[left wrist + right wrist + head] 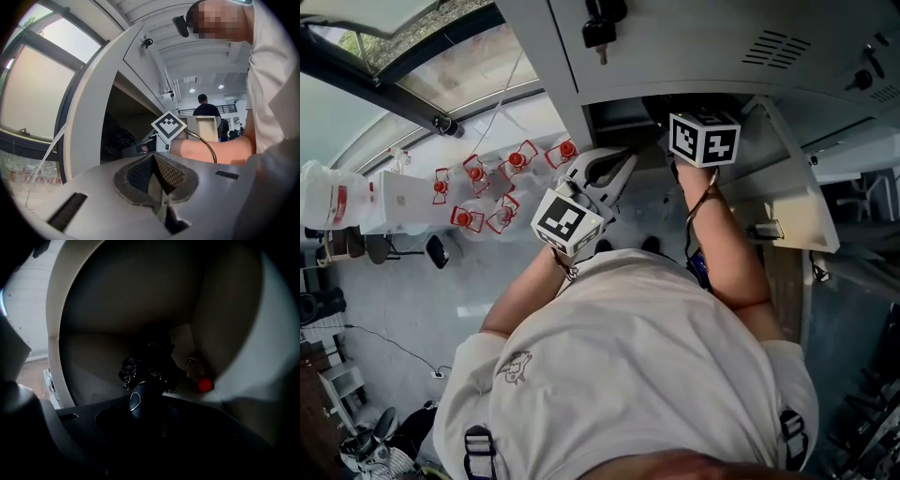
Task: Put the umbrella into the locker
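**Item: umbrella (149,369), black, folded.** It lies inside the open locker (623,117) compartment, on its floor. Its long axis runs from the opening towards the back wall. The handle (137,401) faces outward and the bunched canopy points inward.

**Held by:** the right gripper (703,141), which reaches into the opening. Its jaws are clamped on the handle, just behind an oval silver button.

**Left gripper (154,161):** outside the locker, just beside the frame's edge. Its jaws are pressed together with nothing between them.

**Markings:** a cube (567,222) with black-and-white square markers on each gripper. A bunch of keys (600,33) hangs from the door of the compartment above.

**Other contents:** a small red spot (204,384) low on the right inner wall. The view is too dark to tell what it is.

**Edges and room:** pale walls stand clear of the canopy on both sides, and there is open space above it. The locker door (792,202) is swung wide to the right. The right forearm (731,253) passes between the door and the frame.
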Available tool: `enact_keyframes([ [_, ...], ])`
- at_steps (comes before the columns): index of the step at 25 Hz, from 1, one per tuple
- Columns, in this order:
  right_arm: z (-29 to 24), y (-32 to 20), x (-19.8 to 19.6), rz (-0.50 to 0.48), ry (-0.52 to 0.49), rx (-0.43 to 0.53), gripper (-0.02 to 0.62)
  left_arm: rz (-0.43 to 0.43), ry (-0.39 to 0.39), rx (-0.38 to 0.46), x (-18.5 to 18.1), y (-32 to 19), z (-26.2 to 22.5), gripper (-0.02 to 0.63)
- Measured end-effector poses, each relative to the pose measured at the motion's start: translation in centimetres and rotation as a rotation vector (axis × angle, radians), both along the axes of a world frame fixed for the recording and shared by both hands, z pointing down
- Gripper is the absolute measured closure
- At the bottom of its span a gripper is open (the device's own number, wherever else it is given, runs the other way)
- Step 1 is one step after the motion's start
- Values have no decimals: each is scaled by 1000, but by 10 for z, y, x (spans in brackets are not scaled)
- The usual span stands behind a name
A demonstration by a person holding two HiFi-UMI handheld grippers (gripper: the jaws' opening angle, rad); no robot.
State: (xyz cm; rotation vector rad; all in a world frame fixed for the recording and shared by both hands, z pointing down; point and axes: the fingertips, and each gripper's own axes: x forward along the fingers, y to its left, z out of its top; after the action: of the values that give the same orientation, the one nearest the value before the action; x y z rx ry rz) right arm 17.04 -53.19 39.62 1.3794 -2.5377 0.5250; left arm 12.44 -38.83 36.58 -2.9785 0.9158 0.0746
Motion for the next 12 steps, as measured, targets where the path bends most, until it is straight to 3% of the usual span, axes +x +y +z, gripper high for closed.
enact_keyframes([
  [12, 12, -28, -3, 30, 81, -64, 442, -31, 11, 8, -14, -2, -1, 594],
])
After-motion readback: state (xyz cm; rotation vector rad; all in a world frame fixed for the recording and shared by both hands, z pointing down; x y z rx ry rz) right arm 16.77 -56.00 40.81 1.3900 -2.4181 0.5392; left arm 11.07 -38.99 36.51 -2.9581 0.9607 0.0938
